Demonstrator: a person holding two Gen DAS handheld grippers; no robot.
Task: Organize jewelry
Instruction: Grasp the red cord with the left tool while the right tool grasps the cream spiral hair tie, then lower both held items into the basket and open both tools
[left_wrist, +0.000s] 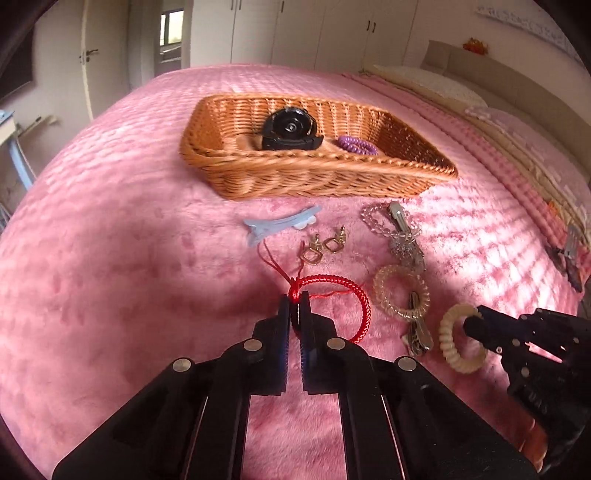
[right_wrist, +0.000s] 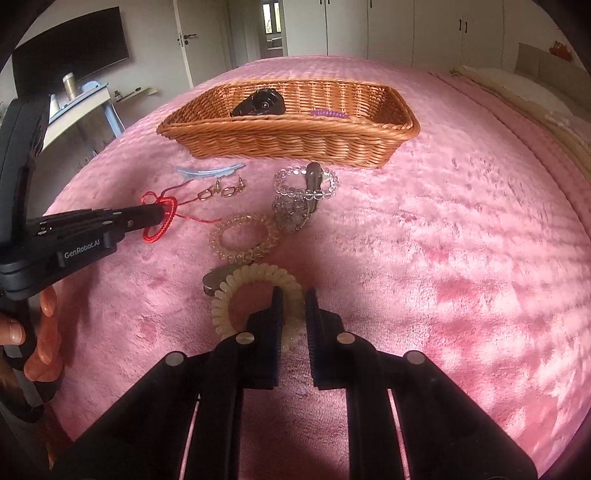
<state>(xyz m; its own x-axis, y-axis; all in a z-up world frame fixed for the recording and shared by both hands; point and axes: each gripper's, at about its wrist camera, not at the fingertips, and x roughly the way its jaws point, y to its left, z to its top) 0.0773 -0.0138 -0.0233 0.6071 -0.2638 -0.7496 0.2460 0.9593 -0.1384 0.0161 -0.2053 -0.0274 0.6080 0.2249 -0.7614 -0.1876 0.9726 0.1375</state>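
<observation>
two pieces lie in the wicker basket (left_wrist: 295, 177) (most remain on the bed (left_wrist: 110, 295)); left hand-held gripper (left_wrist: 294, 306) pinches the red cord bracelet (left_wrist: 354, 295), right hand-held gripper (right_wrist: 294, 299) clamps the cream coil hair tie (right_wrist: 255, 280).

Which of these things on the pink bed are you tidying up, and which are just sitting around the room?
Being tidied: red cord bracelet in the left gripper, cream coil hair tie in the right gripper, gold earrings, bead bracelet, wicker basket.

Just there: pillows, wardrobe doors, dark screen.
</observation>
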